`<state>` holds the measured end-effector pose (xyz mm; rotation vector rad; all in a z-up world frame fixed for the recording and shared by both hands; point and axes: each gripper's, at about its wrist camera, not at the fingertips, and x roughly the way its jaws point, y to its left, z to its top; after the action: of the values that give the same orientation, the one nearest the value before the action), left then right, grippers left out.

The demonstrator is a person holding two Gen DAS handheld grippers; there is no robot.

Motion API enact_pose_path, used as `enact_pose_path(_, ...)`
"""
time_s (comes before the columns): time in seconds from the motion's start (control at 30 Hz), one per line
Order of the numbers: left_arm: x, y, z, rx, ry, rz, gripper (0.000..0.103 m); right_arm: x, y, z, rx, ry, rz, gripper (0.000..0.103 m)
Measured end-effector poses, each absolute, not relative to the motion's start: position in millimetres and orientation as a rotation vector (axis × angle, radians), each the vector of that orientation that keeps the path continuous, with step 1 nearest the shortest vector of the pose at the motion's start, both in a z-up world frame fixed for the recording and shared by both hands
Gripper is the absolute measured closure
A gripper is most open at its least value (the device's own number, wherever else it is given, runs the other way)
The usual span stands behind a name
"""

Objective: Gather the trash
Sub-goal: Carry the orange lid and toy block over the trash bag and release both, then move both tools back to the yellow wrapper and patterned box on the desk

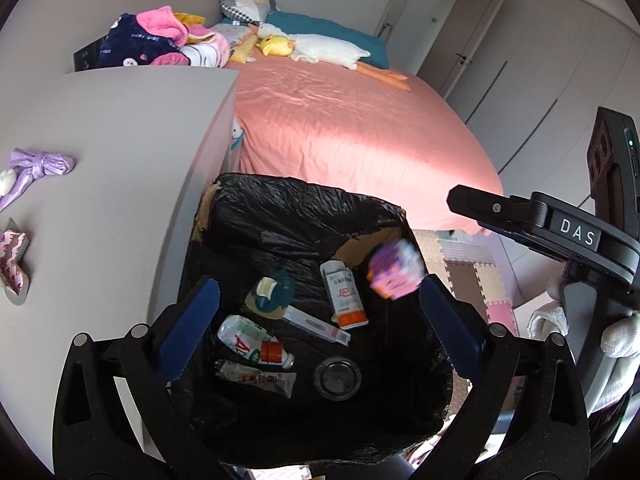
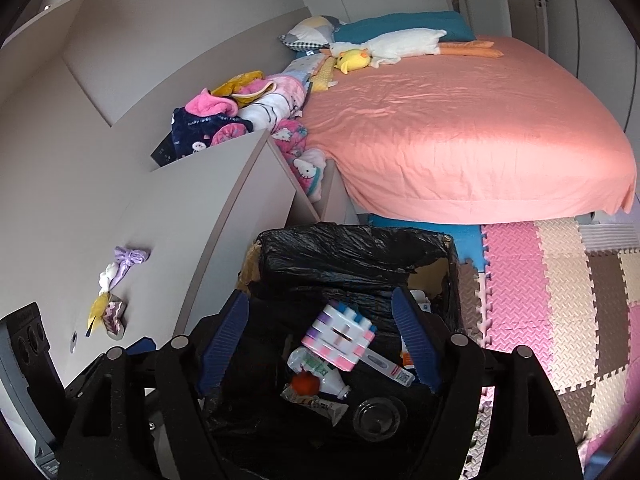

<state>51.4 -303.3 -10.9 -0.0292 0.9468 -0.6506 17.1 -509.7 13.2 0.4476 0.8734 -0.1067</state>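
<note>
A cardboard bin lined with a black bag [image 1: 280, 216] [image 2: 340, 248] stands between the desk and the bed. Inside lie a white-and-orange medicine box [image 1: 345, 295], a tape dispenser [image 1: 270, 293], a plastic bottle [image 1: 252, 340] [image 2: 320, 380], a tube [image 1: 256, 378] and a round lid [image 1: 337, 376] [image 2: 376, 420]. A pink, purple and white block toy [image 1: 394, 274] [image 2: 340, 336] is blurred in mid-air over the bin, between the open right fingers and touching neither. My left gripper [image 1: 318, 330] is open and empty above the bin. My right gripper [image 2: 322, 340] [image 1: 480, 204] is open.
The grey desk [image 1: 100, 168] [image 2: 192, 216] at left holds a purple wrapper [image 1: 38, 168] [image 2: 128, 260] and a pink-patterned wrapper [image 1: 14, 264] [image 2: 112, 316]. A pink bed [image 1: 352, 132] [image 2: 460, 132] lies behind. Foam puzzle mats [image 2: 560, 300] cover the floor at right.
</note>
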Motion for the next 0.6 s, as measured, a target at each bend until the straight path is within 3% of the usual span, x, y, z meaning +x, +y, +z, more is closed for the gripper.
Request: enact_pose_path(0.6, 65.3, -260.0, -14.7, -0.081, 0.931, -0.554, 0.007, 28.5, -480.4, 5.4, 0.404, 0.899, -0.048, 0.026)
